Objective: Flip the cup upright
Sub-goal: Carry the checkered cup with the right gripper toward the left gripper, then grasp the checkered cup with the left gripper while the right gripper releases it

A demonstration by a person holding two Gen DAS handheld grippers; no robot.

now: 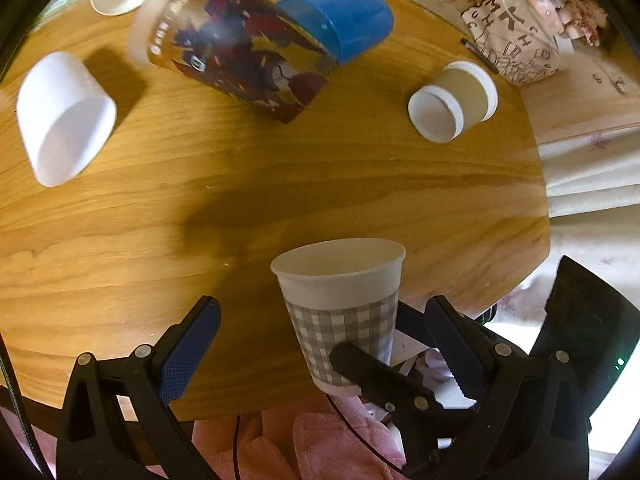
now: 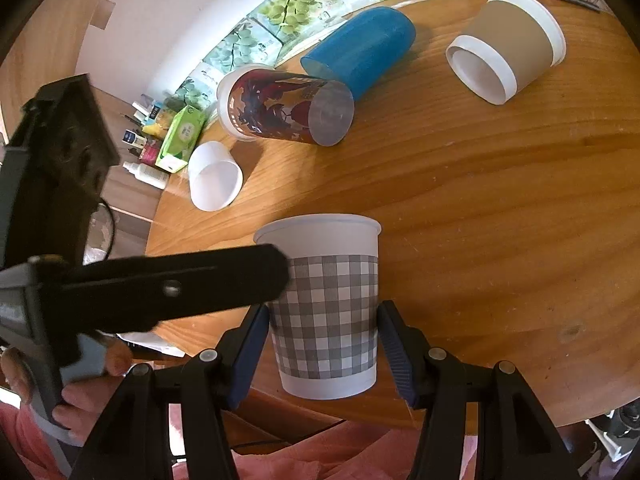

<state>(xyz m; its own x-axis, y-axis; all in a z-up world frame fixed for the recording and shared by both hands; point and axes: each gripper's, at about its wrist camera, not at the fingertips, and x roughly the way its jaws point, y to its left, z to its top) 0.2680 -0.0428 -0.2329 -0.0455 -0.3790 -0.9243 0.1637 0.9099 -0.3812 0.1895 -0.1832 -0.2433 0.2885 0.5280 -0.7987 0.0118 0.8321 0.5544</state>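
A white paper cup with a grey checked sleeve [image 2: 326, 312] is held upright, rim up, above the near edge of the round wooden table [image 2: 480, 220]. My right gripper [image 2: 323, 344] is shut on the cup, one blue pad on each side of the sleeve. The cup also shows in the left wrist view [image 1: 344, 312], right of centre. My left gripper [image 1: 320, 340] is open and wide; its right finger is behind the cup and its left finger is apart from it. In the right wrist view a left gripper finger [image 2: 180, 284] crosses in front of the cup's left side.
Several cups lie on their sides on the table: a printed red cup [image 1: 236, 48], a blue cup [image 1: 340, 20], a brown-sleeved cup [image 1: 456, 100] and a white cup [image 1: 64, 116]. A patterned bag [image 1: 516, 44] lies at the far right. Pink cloth [image 1: 320, 440] is below the table edge.
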